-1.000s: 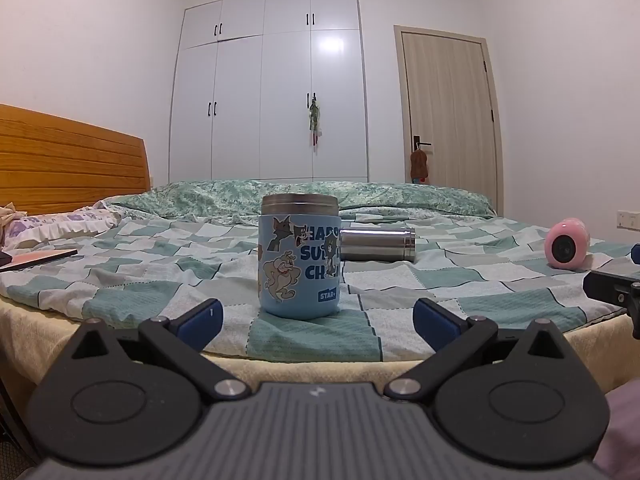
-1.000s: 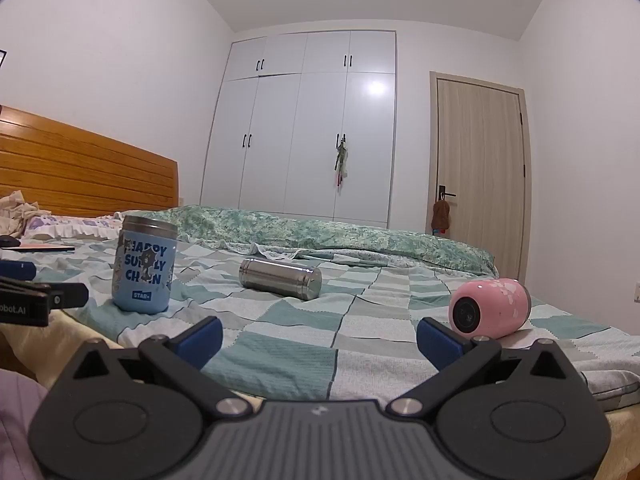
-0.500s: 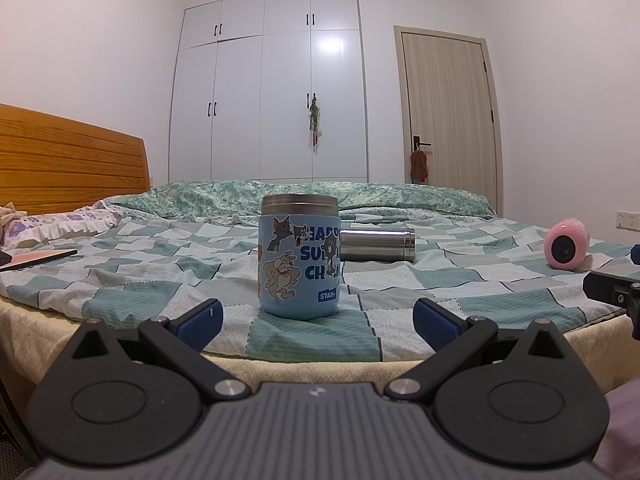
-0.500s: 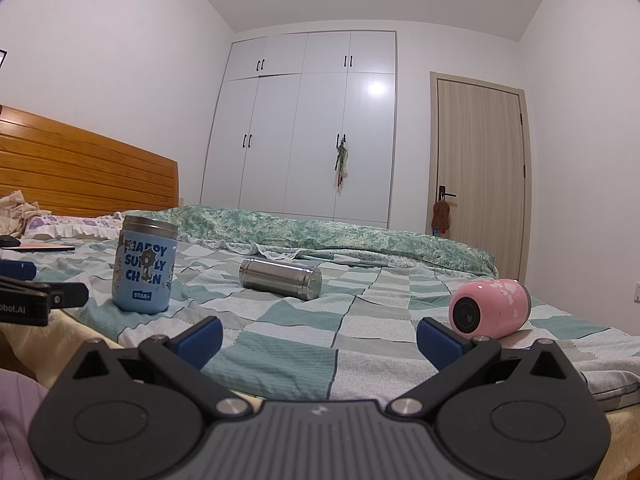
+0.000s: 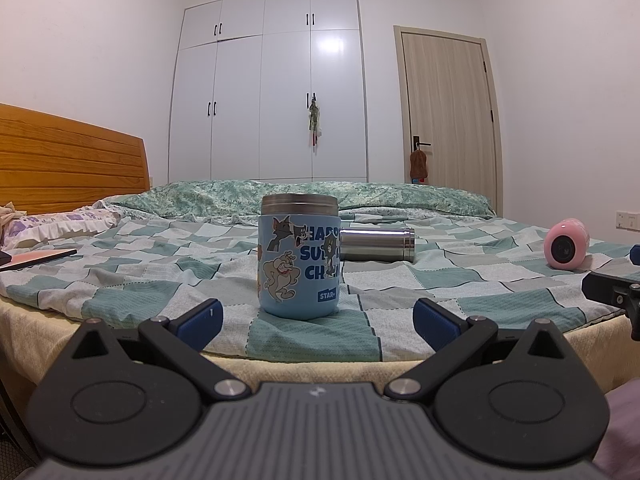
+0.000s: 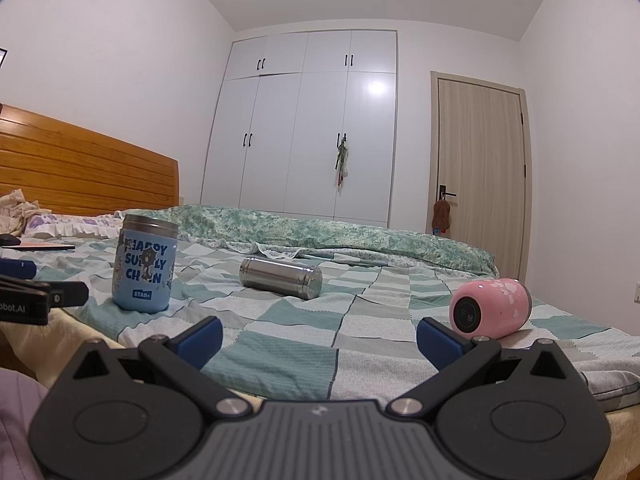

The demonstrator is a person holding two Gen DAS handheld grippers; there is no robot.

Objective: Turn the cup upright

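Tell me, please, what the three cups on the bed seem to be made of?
The blue cartoon cup looks like painted or coated metal: matte blue body, bare brushed steel band at its top. The silver cup, lying on its side, looks like bare stainless steel, with a brushed sheen and reflections. The pink cup, also on its side, has a smooth glossy pink coat; plastic or coated metal, I cannot tell.

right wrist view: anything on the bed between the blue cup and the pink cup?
Yes: a steel flask lies on its side between the blue cup and the pink cup, set slightly farther back; right wrist view.

Home bedroom, quilted bed (image 5: pixel 120 276), wooden headboard (image 5: pixel 68 164), white wardrobe (image 5: pixel 268 100), probably lived-in.
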